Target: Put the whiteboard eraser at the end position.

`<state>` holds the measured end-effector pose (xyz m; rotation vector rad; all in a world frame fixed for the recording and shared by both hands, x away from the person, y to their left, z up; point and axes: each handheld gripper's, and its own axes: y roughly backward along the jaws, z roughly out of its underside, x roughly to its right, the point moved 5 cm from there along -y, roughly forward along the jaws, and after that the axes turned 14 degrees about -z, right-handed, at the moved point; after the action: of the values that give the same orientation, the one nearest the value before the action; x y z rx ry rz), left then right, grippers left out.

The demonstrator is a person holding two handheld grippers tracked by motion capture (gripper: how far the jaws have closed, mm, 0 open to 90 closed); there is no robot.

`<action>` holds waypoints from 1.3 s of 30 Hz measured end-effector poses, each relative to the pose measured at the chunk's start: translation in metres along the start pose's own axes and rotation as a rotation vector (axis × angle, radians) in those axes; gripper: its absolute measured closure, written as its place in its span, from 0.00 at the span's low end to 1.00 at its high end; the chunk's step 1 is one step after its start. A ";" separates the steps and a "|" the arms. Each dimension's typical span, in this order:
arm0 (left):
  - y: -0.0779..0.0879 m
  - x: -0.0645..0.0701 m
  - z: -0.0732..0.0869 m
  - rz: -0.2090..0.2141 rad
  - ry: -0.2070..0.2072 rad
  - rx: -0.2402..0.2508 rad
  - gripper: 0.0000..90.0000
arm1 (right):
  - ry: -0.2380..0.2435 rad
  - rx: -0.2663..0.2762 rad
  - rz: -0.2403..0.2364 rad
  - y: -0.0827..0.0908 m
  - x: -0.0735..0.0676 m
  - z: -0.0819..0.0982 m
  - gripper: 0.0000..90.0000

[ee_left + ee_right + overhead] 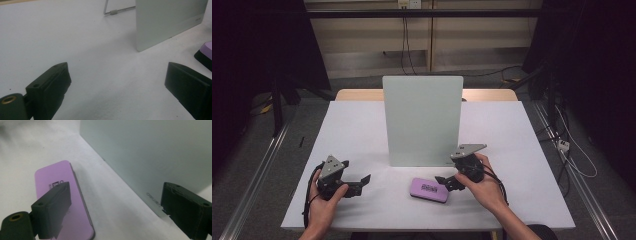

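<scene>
high view: purple case lies flat on the white table, near of the upright pale board; right gripper just beside it, left gripper well apart, resting; left gripper view: jaws spread, empty; right gripper view: jaws spread, one over the case, apparently lining up a grasp

Upright board blocks table centre; L/R sides free.

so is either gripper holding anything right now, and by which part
Nothing is held. The right gripper is open beside the purple case, which lies flat on the table. The left gripper is open over bare table.
</scene>
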<state>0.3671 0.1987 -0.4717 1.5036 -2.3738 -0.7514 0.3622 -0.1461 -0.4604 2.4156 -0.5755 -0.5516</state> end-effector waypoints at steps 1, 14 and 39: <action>0.000 0.000 0.000 0.000 0.001 0.000 0.06 | -0.006 0.005 0.006 0.002 0.002 0.001 0.11; 0.000 -0.001 0.000 -0.005 0.007 0.002 0.06 | -0.062 0.067 0.087 0.021 0.018 0.019 0.10; 0.002 -0.004 -0.001 -0.020 0.020 0.007 0.06 | -0.157 0.152 0.193 0.057 0.040 0.054 0.09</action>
<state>0.3675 0.2023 -0.4699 1.5324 -2.3528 -0.7302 0.3524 -0.2324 -0.4748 2.4349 -0.9375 -0.6384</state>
